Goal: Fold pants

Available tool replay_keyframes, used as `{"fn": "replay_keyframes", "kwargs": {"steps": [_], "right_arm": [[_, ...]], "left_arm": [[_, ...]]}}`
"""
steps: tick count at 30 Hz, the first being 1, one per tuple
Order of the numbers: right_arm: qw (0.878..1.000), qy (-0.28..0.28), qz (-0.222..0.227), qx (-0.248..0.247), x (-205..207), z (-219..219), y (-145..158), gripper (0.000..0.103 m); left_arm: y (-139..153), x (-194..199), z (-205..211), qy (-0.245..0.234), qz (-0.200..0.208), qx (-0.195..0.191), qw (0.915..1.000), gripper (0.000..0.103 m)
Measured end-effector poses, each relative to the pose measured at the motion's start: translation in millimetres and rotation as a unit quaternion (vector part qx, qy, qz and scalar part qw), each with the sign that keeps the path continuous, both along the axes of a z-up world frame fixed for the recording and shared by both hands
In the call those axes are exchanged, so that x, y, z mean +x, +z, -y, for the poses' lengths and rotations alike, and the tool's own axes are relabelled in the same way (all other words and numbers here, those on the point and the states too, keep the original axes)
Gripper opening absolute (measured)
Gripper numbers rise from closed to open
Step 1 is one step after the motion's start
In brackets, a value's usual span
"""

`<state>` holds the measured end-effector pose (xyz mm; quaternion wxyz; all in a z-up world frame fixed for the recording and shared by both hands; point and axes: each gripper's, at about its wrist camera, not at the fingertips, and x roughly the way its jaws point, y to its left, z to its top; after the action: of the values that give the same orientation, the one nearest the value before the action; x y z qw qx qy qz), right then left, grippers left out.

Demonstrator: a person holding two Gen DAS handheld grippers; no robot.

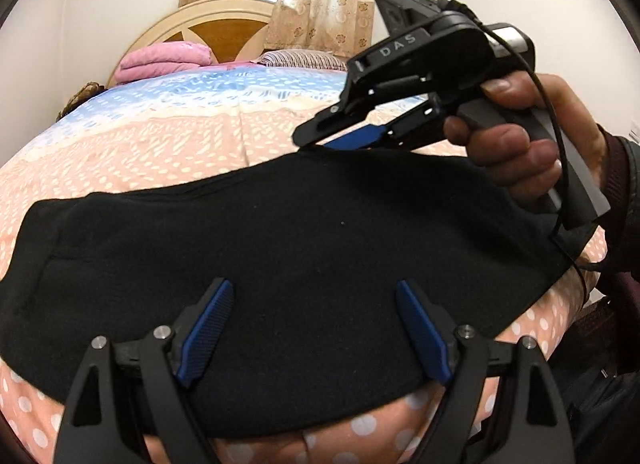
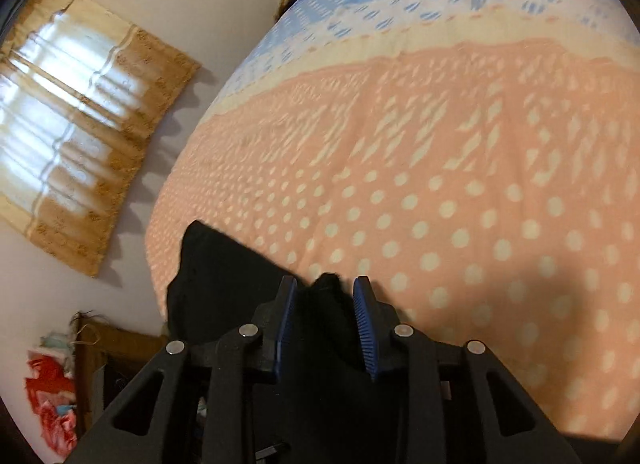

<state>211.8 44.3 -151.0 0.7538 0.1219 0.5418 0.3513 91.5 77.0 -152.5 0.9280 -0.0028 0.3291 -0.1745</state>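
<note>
Left wrist view: your left gripper [image 1: 314, 328] hangs over the black pants [image 1: 280, 264] with its blue pads [image 1: 208, 330] spread wide and nothing between them. The pants lie as a broad dark band across the near part of the bed, on the peach dotted bedspread [image 1: 160, 143]. Their near edge curves just past your fingers, with a strip of bedspread showing below it; their far edge runs from the left end up toward the right. At that far edge your right gripper [image 1: 320, 141], held in your right hand [image 1: 520, 135], meets the cloth with its tips close together.

Right wrist view: the right gripper [image 2: 325, 304] has its jaws drawn narrow around a bunched fold of the pants [image 2: 216, 276], which rises between the pads [image 2: 366, 328]; whether the pads press the cloth firmly you cannot tell. The rest of the garment trails to the left toward the bed's edge.

Beyond the far edge of the pants, the bedspread [image 2: 440, 183] stretches wide and flat, peach giving way to cream and blue bands. At the head of the bed sit a pink folded blanket [image 1: 164, 59], a striped pillow [image 1: 300, 59] and the headboard [image 1: 208, 23], well apart from the pants. A curtain [image 1: 320, 3] hangs behind.
</note>
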Motion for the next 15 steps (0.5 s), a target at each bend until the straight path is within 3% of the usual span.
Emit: {"fn": "replay_keyframes", "kwargs": {"steps": [1,5,7,10,12,15], "right_arm": [[1.000,-0.005,0.007,-0.006,-0.1,-0.7,0.4,0.005],[0.999,-0.026,0.039,0.011,-3.1,5.8,10.5,0.004],[0.998,-0.032,0.058,0.007,-4.0,5.7,11.8,0.003],[0.997,-0.038,0.057,-0.038,-2.3,2.1,-6.0,0.004],[0.996,-0.033,0.071,-0.036,-6.3,2.2,-6.7,0.004],[0.996,-0.033,0.081,-0.029,-20.4,14.4,8.0,0.015]], "left_arm": [[-0.4,0.9,-0.5,0.000,0.002,-0.001,1.0000,0.087],[-1.2,-1.9,0.4,0.003,0.015,-0.002,0.9999,0.087],[-2.1,-5.3,2.6,0.005,0.018,-0.001,0.9998,0.087],[-1.7,-10.5,6.3,0.009,0.021,-0.001,0.9997,0.089],[-0.8,-12.7,7.9,0.012,0.024,0.004,0.9996,0.089],[3.5,-15.1,9.6,0.020,0.023,0.006,0.9995,0.089]]}}
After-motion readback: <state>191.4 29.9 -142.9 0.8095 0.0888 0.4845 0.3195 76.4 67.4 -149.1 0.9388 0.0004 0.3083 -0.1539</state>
